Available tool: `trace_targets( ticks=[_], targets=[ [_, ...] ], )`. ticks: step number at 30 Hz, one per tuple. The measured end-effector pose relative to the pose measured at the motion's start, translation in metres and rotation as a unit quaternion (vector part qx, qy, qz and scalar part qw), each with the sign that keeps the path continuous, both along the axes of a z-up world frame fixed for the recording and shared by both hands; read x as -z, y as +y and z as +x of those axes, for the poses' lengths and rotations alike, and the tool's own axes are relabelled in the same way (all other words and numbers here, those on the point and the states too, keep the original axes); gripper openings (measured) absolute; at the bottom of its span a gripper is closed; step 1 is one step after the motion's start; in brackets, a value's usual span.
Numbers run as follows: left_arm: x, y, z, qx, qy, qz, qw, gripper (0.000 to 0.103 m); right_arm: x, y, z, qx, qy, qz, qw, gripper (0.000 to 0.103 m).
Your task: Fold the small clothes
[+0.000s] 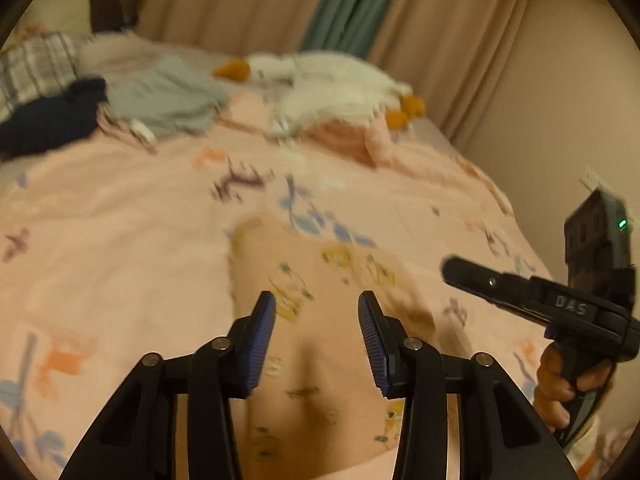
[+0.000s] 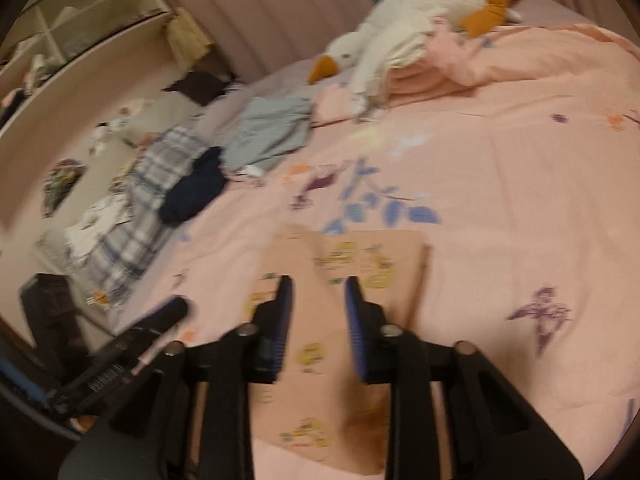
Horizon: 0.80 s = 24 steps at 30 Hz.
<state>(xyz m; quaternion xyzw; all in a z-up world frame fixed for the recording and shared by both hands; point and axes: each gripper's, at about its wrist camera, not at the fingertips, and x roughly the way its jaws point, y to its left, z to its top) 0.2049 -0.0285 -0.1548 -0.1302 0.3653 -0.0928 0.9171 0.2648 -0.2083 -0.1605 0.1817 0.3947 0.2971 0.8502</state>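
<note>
A small peach garment (image 1: pixel 332 264) with yellow prints lies flat on the pink floral duvet (image 1: pixel 120 220), folded into a rough rectangle (image 2: pixel 360 256). My left gripper (image 1: pixel 316 300) hovers over its near part, open, with only the cloth below showing between the blue pads (image 1: pixel 262 336). My right gripper (image 2: pixel 319 282) is also open above the same garment, its jaws a bit narrower and nothing pinched between them. Each gripper shows in the other's view: the right one (image 1: pixel 450 268) held by a hand at the right, the left one (image 2: pixel 180 306) at lower left.
At the bed's far left lie a grey-blue garment (image 1: pixel 168 100), a navy one (image 1: pixel 52 120) and a plaid cloth (image 1: pixel 36 64). A white goose plush (image 1: pixel 332 84) rests on a folded pink blanket by the curtains. Shelves (image 2: pixel 72 20) stand beyond the bed's left side.
</note>
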Motion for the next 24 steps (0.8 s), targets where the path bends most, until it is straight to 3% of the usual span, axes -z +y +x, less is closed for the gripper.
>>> trace_targets(
  ticks=[4, 5, 7, 8, 10, 11, 14, 15, 18, 20, 22, 23, 24],
  targets=[
    [0.039, -0.001, 0.025, -0.014, 0.064, 0.021, 0.9976, 0.042, 0.028, 0.022, 0.012, -0.019, 0.046, -0.025, 0.998, 0.016],
    [0.047, 0.002, 0.029, -0.017, 0.075, 0.026, 0.9967, 0.042, 0.039, 0.026, 0.017, -0.013, 0.060, -0.048, 0.997, 0.016],
    [0.057, 0.009, 0.033, -0.031, 0.081, 0.031, 0.9958, 0.042, 0.070, 0.029, 0.028, 0.015, 0.095, -0.118, 0.988, 0.004],
    [0.059, 0.012, 0.033, -0.034, 0.083, 0.026, 0.9956, 0.042, 0.081, 0.026, 0.032, 0.021, 0.111, -0.120, 0.986, 0.000],
    [0.058, 0.015, 0.031, -0.034, 0.087, 0.015, 0.9955, 0.042, 0.087, 0.011, 0.035, 0.028, 0.131, -0.063, 0.989, 0.000],
    [0.057, 0.016, 0.030, -0.037, 0.090, 0.013, 0.9952, 0.042, 0.085, 0.008, 0.034, 0.032, 0.137, -0.057, 0.988, 0.000],
    [0.048, 0.019, 0.020, -0.041, 0.091, -0.010, 0.9950, 0.042, 0.066, 0.011, 0.020, 0.051, 0.112, -0.114, 0.986, 0.003],
    [0.040, 0.020, 0.012, -0.028, 0.077, -0.027, 0.9963, 0.042, 0.060, 0.014, 0.014, 0.044, 0.108, -0.120, 0.986, 0.010],
    [0.023, 0.015, -0.007, 0.010, 0.051, -0.044, 0.9977, 0.042, 0.045, 0.020, -0.006, 0.003, 0.098, -0.097, 0.990, 0.010],
    [0.021, 0.006, -0.014, 0.025, 0.053, -0.034, 0.9977, 0.042, 0.043, 0.026, -0.020, -0.017, 0.079, -0.113, 0.990, 0.010],
    [0.035, -0.005, -0.016, 0.046, 0.080, -0.026, 0.9954, 0.042, 0.058, 0.028, -0.027, -0.020, 0.079, -0.139, 0.987, 0.008],
    [0.047, -0.007, -0.014, 0.048, 0.107, -0.026, 0.9927, 0.042, 0.068, 0.025, -0.027, -0.014, 0.090, -0.145, 0.985, 0.000],
    [0.064, -0.007, -0.012, 0.040, 0.144, -0.027, 0.9884, 0.042, 0.081, 0.019, -0.030, -0.008, 0.107, -0.142, 0.984, 0.000]
  ],
)
